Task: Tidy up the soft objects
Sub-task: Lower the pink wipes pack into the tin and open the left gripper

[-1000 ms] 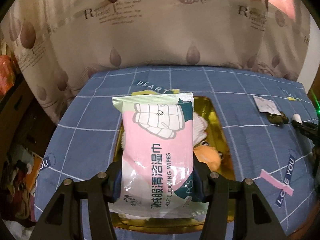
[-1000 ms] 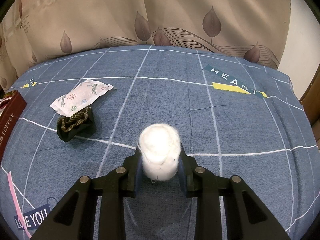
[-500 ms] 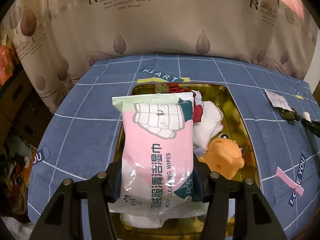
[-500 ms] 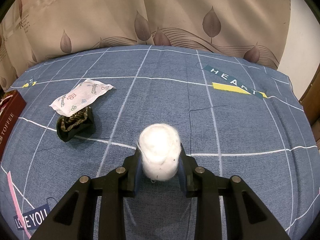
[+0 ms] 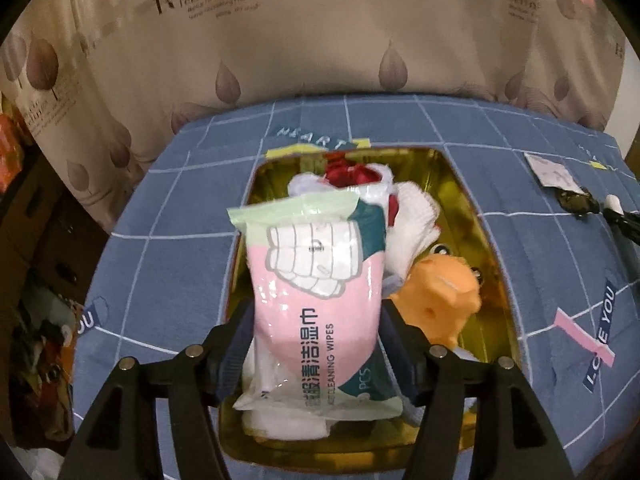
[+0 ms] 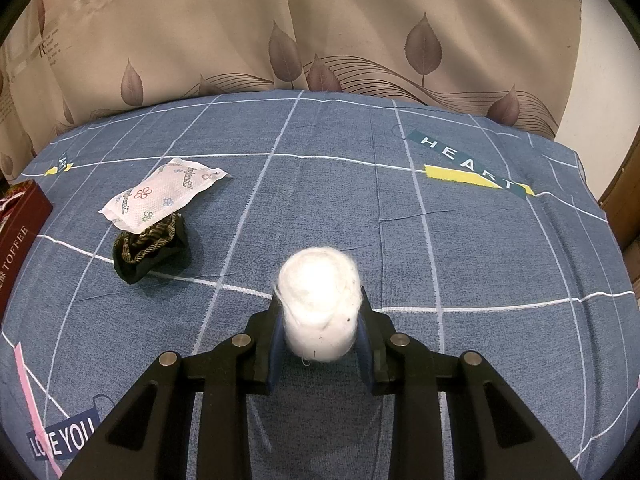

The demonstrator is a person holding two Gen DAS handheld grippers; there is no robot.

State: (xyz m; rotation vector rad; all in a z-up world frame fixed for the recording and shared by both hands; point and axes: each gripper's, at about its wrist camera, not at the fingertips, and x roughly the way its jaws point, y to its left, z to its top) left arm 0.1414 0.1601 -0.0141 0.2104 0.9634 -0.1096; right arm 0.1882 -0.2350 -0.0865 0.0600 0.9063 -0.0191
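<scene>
My left gripper [image 5: 316, 336] is shut on a pink pack of cleaning wipes [image 5: 316, 276] and holds it over a gold tray [image 5: 472, 208]. In the tray lie an orange plush toy [image 5: 440, 296], white cloths [image 5: 412, 220] and a red item [image 5: 352, 172]. My right gripper [image 6: 318, 332] is shut on a white fluffy ball [image 6: 318, 304] above the blue checked cloth [image 6: 480, 248]. A white sachet with flowers [image 6: 160, 196] and a dark rolled sock [image 6: 148, 248] lie to its left.
A red toffee box [image 6: 16, 236] sits at the left edge of the right wrist view. The sachet [image 5: 552, 172] and the sock [image 5: 576, 200] also show right of the tray. A leaf-print curtain hangs behind the table.
My left gripper has moved back and up with the wipes pack, so more of the tray and its contents shows. The right gripper has stayed still with the ball.
</scene>
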